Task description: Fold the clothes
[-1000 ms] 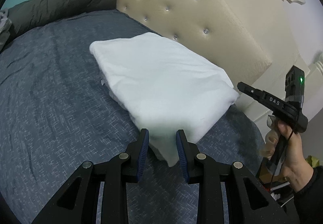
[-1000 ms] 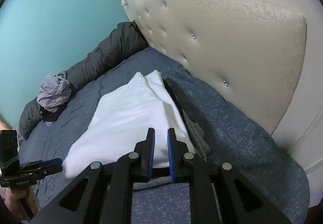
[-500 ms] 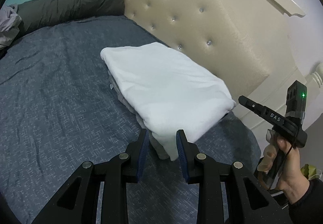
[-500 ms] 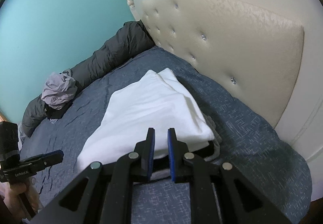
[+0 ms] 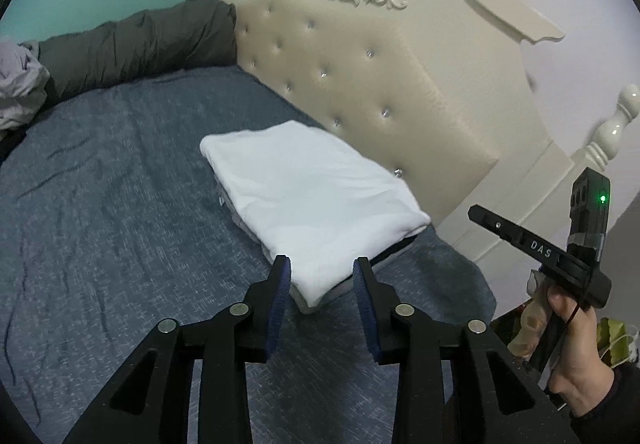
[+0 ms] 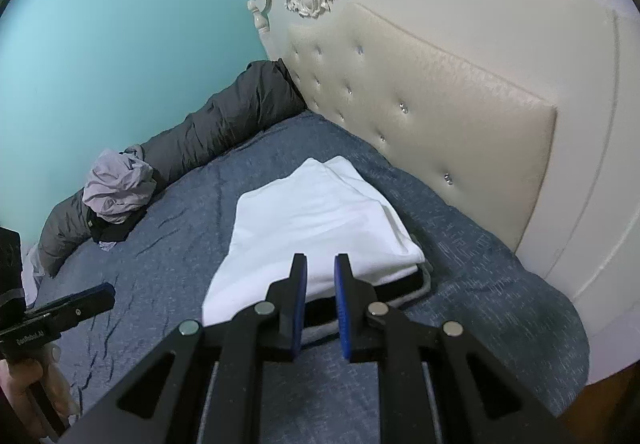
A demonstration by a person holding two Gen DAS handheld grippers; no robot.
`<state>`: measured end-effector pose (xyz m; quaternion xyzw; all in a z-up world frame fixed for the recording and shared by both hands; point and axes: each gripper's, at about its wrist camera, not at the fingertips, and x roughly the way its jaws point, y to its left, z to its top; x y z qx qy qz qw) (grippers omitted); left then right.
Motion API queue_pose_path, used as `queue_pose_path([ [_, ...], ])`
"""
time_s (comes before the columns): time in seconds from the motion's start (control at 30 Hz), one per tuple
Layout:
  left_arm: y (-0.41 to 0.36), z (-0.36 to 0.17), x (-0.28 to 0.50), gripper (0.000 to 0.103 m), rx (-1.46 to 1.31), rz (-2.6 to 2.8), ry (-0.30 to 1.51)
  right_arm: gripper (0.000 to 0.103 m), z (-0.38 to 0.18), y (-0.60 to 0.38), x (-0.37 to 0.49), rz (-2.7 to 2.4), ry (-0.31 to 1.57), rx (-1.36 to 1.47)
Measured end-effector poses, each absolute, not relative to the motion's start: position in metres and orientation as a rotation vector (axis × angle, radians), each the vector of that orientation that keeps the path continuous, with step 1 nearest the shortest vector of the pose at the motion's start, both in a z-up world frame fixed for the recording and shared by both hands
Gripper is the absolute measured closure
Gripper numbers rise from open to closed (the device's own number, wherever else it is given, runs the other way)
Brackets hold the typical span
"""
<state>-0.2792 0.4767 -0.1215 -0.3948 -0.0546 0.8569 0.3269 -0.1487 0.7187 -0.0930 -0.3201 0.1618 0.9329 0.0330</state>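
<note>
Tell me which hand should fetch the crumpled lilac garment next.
Likely left. The left tongs, jaws opening with nothing between them, sit on the side of the lilac garment; the right tongs hover over the folded white stack.

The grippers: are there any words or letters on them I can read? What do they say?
"DAS": white letters on the side of the right gripper, in the left wrist view.
White print on the side of the left gripper, in the right wrist view: too blurred to read.
Nothing else bears writing.
</note>
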Motion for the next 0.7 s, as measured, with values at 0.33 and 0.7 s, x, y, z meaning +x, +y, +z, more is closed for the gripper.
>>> queue_pose_path([
  [0.33,0.461,-0.083,-0.244,0.063,-0.963,2.262,-0.114,0.09,-0.059,0.693,-0.113,2.87,0.479,-0.94],
  [0.7,0.443,-0.056,-0.209,0.058,-0.904,2.277,-0.097,0.09,-0.031,0.661,-0.069,2.882,0.439,-0.898],
])
